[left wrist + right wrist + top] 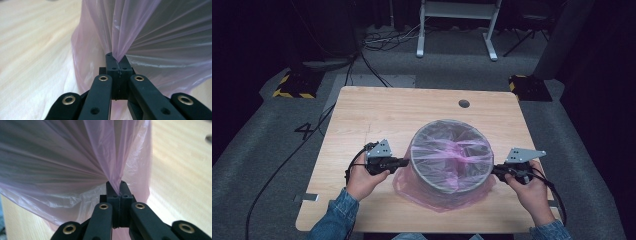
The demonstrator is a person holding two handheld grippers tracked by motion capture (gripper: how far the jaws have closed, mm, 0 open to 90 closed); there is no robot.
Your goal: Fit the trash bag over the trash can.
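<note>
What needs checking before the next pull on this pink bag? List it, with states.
1. Left gripper shut on the pink bag: ok.
2. Right gripper shut on the bag film: ok.
3. Grips on opposite sides of the bin: ok.
4. Film stretched across the bin's mouth: ok.
5. Bin upright on the table: ok.
6. Film free of tears at the pinches: cannot tell.

Wooden table [362,115], white desk frame [457,25]

free: bare table [377,107] behind and left of the bin [451,155] | blocked: bin at centre, pink bag [432,197] spilling round its base | hole [464,103] behind bin
</note>
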